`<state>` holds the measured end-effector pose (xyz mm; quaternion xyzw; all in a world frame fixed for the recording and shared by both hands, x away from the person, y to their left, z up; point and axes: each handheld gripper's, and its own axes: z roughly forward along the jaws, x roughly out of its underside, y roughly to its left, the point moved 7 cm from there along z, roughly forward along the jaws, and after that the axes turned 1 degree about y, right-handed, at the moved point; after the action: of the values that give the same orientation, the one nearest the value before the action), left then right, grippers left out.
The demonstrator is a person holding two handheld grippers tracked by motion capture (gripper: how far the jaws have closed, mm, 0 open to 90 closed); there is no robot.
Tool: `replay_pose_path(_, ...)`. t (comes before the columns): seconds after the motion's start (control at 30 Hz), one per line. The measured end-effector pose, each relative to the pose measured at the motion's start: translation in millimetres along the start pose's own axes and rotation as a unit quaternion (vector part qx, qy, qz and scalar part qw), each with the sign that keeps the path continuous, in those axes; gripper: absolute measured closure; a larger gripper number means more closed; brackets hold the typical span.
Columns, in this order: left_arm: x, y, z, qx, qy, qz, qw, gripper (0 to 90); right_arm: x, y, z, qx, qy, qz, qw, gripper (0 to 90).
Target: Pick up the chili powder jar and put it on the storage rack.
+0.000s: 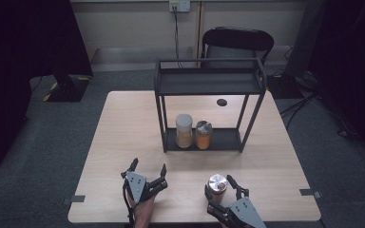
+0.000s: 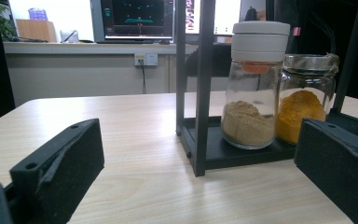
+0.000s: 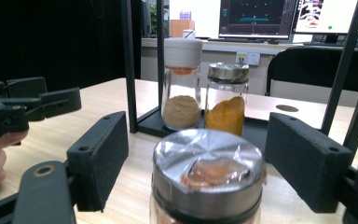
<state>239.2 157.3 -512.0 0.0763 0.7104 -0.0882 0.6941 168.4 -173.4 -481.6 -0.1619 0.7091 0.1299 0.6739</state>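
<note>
A glass jar with a shiny silver lid [image 1: 217, 184] and reddish-orange contents stands near the table's front edge, right of centre. My right gripper [image 1: 220, 187] straddles it with a jaw on each side. In the right gripper view the jar [image 3: 208, 163] sits between the pads [image 3: 105, 154]; a gap shows on its left side. My left gripper [image 1: 148, 167] rests open on the table at the front left, with nothing between its jaws. Its own view has both pads [image 2: 70, 158] wide apart over bare wood.
A black two-tier metal rack [image 1: 209, 80] stands mid-table. Its lower tier holds a white-lidded jar of tan powder [image 1: 184, 130] beside a silver-lidded jar of orange powder [image 1: 203, 134]. A black chair [image 1: 236, 42] stands behind the table. The wooden tabletop [image 1: 123, 128] runs left of the rack.
</note>
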Motion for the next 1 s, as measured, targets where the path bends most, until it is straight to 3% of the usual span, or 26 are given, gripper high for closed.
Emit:
replay_pose_path(0.27, 0.1, 0.0, 0.0, 0.000, 0.000, 0.000, 1.0000, 0.9, 5.9, -1.9, 0.6, 0.009, 0.011, 0.010, 0.9999, 22.8)
replay_pose_path(0.6, 0.2, 0.5, -0.4, 0.000, -0.001, -0.001, 1.0000, 0.9, 8.6, -2.4, 6.4, 0.004, 0.029, 0.003, 0.9996, 27.3)
replay_pose_path(1.0, 0.3, 0.4, -0.4, 0.001, -0.002, -0.001, 1.0000, 0.9, 11.0, -5.3, 8.3, 0.000, 0.028, 0.011, 0.9996, 32.8)
